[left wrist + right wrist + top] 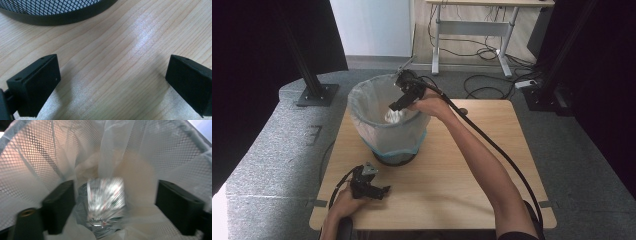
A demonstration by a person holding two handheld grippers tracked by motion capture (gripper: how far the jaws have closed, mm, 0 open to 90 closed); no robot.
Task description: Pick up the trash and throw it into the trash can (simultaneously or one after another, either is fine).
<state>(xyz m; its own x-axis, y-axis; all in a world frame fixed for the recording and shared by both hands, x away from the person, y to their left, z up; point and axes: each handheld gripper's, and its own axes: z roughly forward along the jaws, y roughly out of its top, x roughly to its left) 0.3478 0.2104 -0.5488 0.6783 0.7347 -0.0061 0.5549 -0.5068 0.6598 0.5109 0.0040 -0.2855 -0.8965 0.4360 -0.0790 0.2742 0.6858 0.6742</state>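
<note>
Our right gripper (396,106) hangs released inside the lined bin (362,120), jaws apart above what may be a crumpled wrapper (106,200); our left gripper (384,190) rests open on the table (462,175).

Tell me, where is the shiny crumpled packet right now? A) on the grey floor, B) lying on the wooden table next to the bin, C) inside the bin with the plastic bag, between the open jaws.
C: in the right gripper view the shiny packet sits down inside the bag-lined mesh bin, with the right gripper open around it, its jaws apart and not pressing on it.
</note>
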